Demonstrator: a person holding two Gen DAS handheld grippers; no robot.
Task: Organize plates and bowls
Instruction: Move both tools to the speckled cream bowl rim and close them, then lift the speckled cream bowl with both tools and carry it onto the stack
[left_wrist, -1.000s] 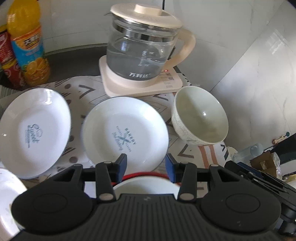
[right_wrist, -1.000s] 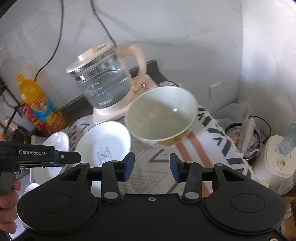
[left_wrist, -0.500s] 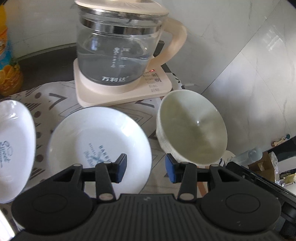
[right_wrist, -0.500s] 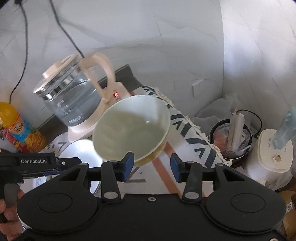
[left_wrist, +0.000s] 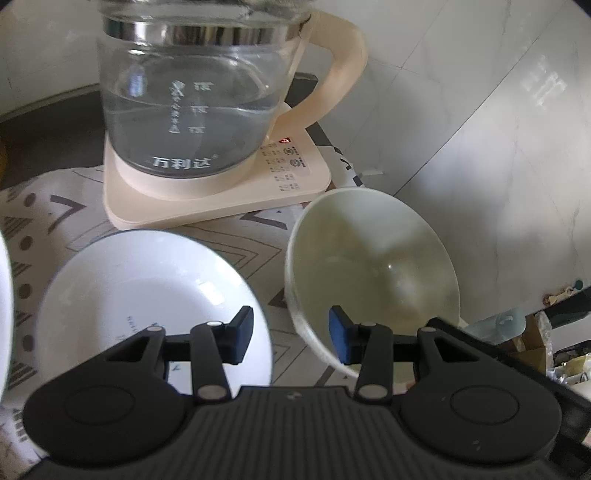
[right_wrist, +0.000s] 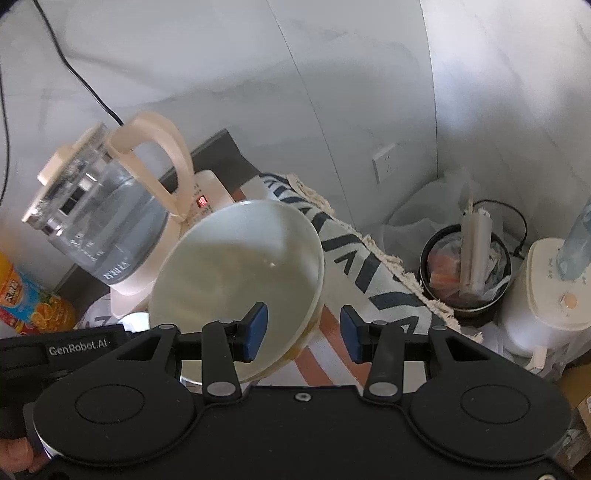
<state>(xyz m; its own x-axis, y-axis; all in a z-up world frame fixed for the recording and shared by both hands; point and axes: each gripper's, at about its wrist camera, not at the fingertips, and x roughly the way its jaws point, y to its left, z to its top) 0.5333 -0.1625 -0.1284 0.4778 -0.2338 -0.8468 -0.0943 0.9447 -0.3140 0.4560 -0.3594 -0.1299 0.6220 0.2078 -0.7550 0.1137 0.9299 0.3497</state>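
A pale cream bowl (left_wrist: 373, 269) stands on the patterned cloth (left_wrist: 44, 221), right of a white printed plate (left_wrist: 147, 295). A second white plate (left_wrist: 4, 314) only shows its edge at the far left. My left gripper (left_wrist: 291, 338) is open, and the bowl's near left rim runs up between its blue pads without being pinched. In the right wrist view the same bowl (right_wrist: 229, 273) fills the middle. My right gripper (right_wrist: 303, 334) is open too, astride the bowl's right rim, with its left pad over the bowl's inside. Neither gripper holds anything.
A glass kettle (left_wrist: 195, 110) on a cream base stands just behind the plate and bowl. An orange drink bottle (right_wrist: 22, 295) is at the left. The cloth's fringed edge (right_wrist: 388, 258) marks the table's right side; a bin (right_wrist: 465, 273) and a white appliance (right_wrist: 546, 295) stand on the floor beyond.
Both grippers have come down and in toward the bowl, which now looms larger at their fingertips. The left view slid right, losing the bottle and most of the far-left plate. Jaw widths look unchanged.
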